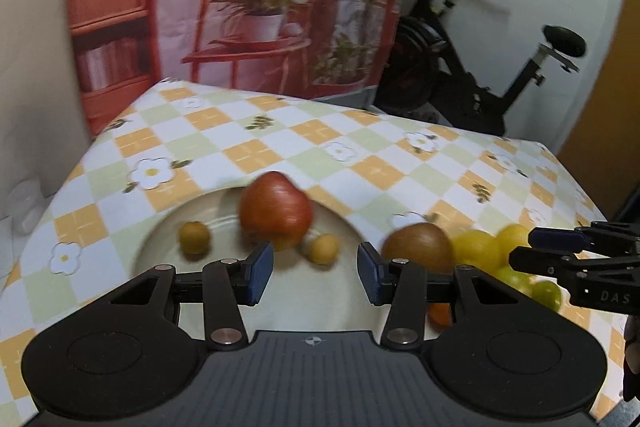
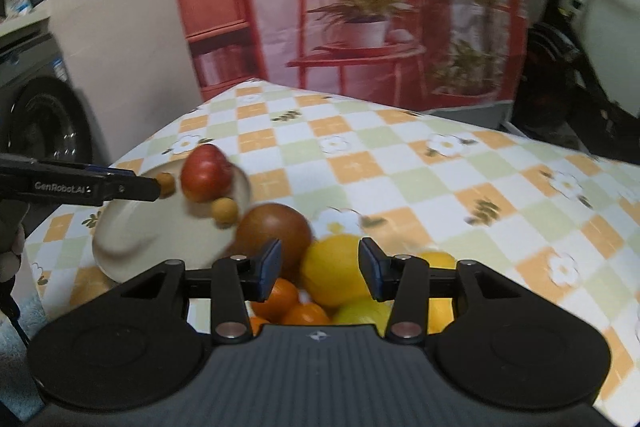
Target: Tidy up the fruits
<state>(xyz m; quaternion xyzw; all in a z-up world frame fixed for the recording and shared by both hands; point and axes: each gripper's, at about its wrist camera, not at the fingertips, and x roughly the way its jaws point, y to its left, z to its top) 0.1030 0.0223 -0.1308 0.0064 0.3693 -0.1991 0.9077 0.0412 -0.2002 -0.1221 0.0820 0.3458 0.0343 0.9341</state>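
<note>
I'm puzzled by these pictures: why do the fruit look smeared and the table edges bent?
Left wrist view: the red apple and brown fruit are motion-blurred, while the left gripper stays sharp. Right wrist view: the plate and yellow fruit smear likewise. In both views the fisheye lens bends the tablecloth edges.
</note>
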